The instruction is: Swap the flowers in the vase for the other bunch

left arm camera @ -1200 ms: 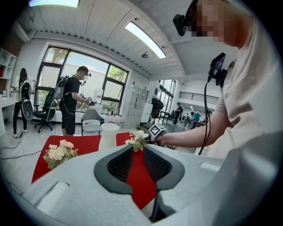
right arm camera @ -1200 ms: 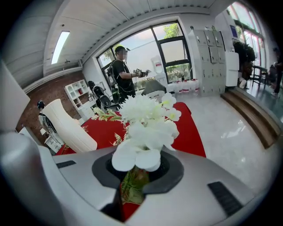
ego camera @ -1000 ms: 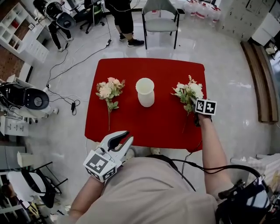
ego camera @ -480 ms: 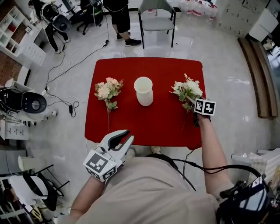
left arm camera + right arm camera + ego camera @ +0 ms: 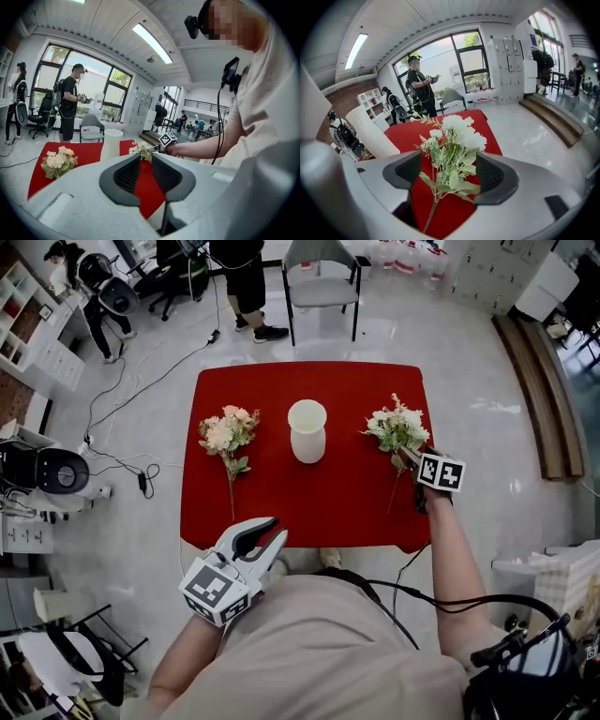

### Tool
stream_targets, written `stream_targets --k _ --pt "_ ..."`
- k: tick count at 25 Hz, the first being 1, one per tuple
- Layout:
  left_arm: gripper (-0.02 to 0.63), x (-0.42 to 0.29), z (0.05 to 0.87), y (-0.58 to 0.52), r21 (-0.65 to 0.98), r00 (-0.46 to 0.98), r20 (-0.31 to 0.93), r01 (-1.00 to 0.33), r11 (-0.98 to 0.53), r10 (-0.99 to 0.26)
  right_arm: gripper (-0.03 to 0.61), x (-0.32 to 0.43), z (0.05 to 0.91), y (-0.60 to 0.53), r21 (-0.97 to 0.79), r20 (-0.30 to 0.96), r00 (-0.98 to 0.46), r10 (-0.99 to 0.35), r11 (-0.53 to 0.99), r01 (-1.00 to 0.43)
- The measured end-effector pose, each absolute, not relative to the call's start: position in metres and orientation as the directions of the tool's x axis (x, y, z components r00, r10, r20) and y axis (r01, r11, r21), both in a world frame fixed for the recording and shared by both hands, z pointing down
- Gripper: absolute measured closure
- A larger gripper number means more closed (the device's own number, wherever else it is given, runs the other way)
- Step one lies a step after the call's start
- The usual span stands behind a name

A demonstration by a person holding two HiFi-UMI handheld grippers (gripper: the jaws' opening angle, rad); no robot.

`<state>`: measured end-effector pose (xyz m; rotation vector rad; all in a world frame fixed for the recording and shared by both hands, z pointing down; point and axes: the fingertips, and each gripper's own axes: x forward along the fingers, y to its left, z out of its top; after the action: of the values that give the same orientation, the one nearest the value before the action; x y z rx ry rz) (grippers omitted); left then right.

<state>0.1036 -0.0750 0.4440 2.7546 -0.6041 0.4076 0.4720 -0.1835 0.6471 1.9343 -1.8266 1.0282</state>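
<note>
Red surface holds the apparently empty vase at centre; the white bunch lies at its 3 o'clock between the spread, just-opened fingers of the right gripper, judged set aside for the pink bunch at 9 o'clock; left gripper idle, fingers slightly parted, empty.

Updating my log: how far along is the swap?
Done: vase stands empty; the white bunch lies on the table. In hand: the right gripper has just been opening its jaws, that bunch loose between them. Left: the pink bunch goes into the vase.
</note>
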Motion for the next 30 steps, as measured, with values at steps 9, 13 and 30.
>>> stream_targets --k 9,13,30 --pt "0.557 0.081 0.442 -0.069 0.230 0.895 0.307 -0.400 -0.887 -0.324 0.216 0.438 0.617 -0.152 -0.220 0.642 -0.022 -0.767 -0.157 -0.963" --pt "0.557 0.069 0.443 -0.065 0.235 0.902 0.302 -0.386 -0.892 -0.310 0.221 0.406 0.600 -0.140 -0.235 0.616 -0.051 -0.786 -0.122 -0.964" --pt "0.557 0.003 0.451 -0.052 0.235 0.912 0.302 -0.354 -0.905 -0.279 0.305 0.232 0.535 -0.084 -0.250 0.545 -0.191 -0.817 0.060 -0.966"
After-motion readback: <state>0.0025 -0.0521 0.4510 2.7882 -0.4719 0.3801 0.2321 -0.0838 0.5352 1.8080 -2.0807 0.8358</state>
